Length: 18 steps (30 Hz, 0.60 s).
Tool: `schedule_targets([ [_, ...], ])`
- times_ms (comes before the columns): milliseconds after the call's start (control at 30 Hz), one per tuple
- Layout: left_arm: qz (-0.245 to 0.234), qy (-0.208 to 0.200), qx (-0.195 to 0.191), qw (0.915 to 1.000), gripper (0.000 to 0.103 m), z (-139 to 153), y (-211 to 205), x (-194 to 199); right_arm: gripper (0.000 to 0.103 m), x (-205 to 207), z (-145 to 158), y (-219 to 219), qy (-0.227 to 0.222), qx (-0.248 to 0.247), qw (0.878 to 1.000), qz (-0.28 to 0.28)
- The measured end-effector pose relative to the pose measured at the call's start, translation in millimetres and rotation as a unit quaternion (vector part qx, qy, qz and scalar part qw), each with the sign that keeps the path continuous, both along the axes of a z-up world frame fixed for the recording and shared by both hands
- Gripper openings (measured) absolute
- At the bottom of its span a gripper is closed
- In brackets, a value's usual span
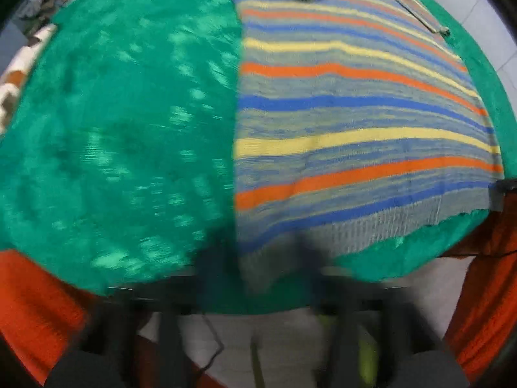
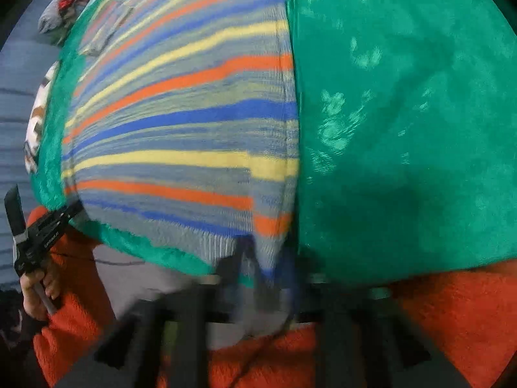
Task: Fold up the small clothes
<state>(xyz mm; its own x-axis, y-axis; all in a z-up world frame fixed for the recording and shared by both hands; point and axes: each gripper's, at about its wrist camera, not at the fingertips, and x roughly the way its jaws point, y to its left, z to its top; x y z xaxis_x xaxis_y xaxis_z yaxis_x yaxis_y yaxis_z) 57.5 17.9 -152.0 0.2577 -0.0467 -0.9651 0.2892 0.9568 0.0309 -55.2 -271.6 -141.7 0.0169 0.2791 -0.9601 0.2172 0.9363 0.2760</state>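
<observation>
Seemingly gripped striped sweater, green cloth

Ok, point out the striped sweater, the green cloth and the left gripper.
striped sweater [image 1: 355, 106]: left wrist view, middle of its body.
green cloth [image 1: 122, 113]: left wrist view, bare part left of the sweater.
left gripper [image 2: 69, 213]: right wrist view, at its fingertips.

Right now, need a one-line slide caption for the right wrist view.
Right gripper at the near hem of a striped knit sweater spread on a green cloth, left gripper at the far-left corner.
</observation>
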Motion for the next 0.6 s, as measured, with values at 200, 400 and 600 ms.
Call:
schedule_targets([
  [200,0.088,-0.092,-0.022,0.9916,0.081,54.8,47.2,3.1,0.057,52.7,105.7,-27.3,-0.148,-0.187,0.966,0.102],
  [400,0.144,-0.112,-0.034,0.9826,0.081,73.7,61.4,5.2,0.063,187.5,87.2,-2.5,-0.283,-0.175,0.921,0.203],
  [600,0.154,-0.106,-0.012,0.9823,0.081,66.1,61.6,3.6,0.033,263.7,2.8,0.8,-0.256,-0.177,0.934,0.176],
])
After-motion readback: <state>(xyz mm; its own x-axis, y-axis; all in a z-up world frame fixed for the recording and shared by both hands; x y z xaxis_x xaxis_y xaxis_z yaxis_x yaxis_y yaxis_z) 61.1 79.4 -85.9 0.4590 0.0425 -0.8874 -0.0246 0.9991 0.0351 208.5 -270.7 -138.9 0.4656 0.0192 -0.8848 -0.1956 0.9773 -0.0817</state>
